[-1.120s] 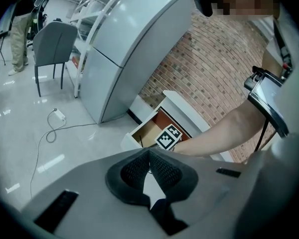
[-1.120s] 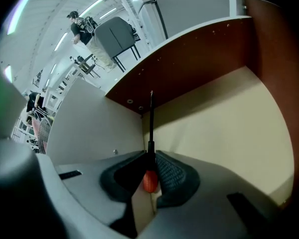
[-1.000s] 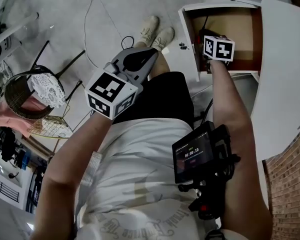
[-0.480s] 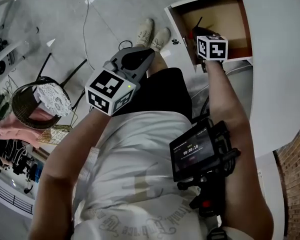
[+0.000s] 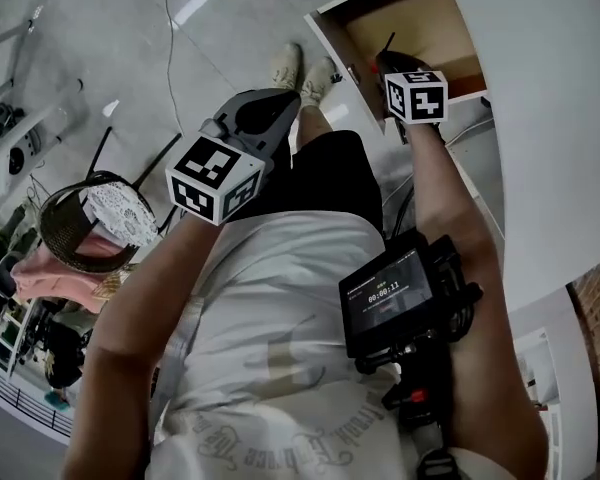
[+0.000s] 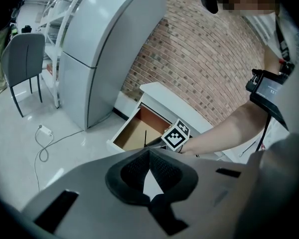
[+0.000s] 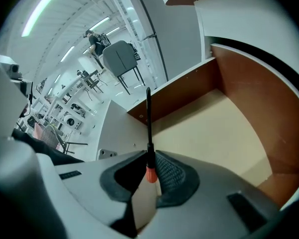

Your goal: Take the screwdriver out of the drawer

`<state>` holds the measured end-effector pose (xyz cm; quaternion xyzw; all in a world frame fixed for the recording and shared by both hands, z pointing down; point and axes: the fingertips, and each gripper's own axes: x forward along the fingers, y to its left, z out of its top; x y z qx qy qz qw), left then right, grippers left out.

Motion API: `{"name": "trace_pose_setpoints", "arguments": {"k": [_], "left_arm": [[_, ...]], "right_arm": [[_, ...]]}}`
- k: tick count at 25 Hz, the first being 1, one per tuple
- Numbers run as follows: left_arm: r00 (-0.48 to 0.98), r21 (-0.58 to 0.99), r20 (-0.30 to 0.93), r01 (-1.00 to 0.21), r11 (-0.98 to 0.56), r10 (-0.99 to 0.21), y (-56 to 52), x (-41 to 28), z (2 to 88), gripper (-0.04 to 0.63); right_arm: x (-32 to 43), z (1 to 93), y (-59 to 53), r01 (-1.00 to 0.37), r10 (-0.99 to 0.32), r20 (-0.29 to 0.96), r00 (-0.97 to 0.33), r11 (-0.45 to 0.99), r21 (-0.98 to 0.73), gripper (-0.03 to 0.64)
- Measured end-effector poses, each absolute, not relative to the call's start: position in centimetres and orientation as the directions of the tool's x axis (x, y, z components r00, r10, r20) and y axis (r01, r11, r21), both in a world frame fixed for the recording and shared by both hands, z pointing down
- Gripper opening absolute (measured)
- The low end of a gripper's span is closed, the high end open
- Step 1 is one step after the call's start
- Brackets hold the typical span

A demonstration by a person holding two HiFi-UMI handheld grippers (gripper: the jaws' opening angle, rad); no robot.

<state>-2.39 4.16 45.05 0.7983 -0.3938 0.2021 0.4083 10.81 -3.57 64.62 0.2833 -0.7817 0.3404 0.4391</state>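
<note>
I'm looking along the right gripper, and its fingers are clamping the screwdriver right where an orange band meets the black shaft, at the centre of the frame. The shaft is pointing toward the top of the frame, crossing in front of the brown wall of the drawer. The pale drawer floor is showing to the right, and I'm judging the tool to be off it. In the head view, upper right, the gripper is hanging over the open drawer, so I'm not calling the tool clear of the box yet.

Here's what's worrying me. The pinch is sitting on a narrow, round part of the tool, and whatever is below the fingers is hidden from me. If that end is heavy, the tool could be swivelling in the pads or sliding down through them. The long shaft could also be catching the drawer wall or the white counter edge above if I'm tilting on the way out, and a knock there could lever it loose.

The left gripper is idling well apart from the drawer, its fingers together on nothing.
</note>
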Motion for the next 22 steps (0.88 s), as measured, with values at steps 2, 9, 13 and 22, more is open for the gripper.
{"name": "trace_pose_setpoints", "arguments": {"k": [2,9,13,22], "left_arm": [[0.613,0.492,0.645,-0.790,-0.367,-0.456,4.1,-2.1,45.1,0.021],[0.630,0.475,0.653,-0.773,-0.420,-0.421,3.1,-0.7,44.2,0.021],[0.641,0.467,0.647,-0.761,-0.451,-0.412,2.0,0.1,43.3,0.020],[0.673,0.470,0.635,-0.726,-0.502,-0.379,1.1,0.3,41.4,0.021]], "right_arm": [[11.2,64.2,-3.5,-0.743,-0.156,0.878,-0.452,0.610,-0.275,0.069],[12.8,62.1,-3.5,-0.766,-0.217,0.860,-0.462,0.587,-0.263,0.067],[13.4,60.5,-3.5,-0.774,-0.252,0.848,-0.466,0.580,-0.253,0.067],[13.9,56.8,-2.5,-0.811,-0.321,0.832,-0.452,0.536,-0.234,0.067]]}}
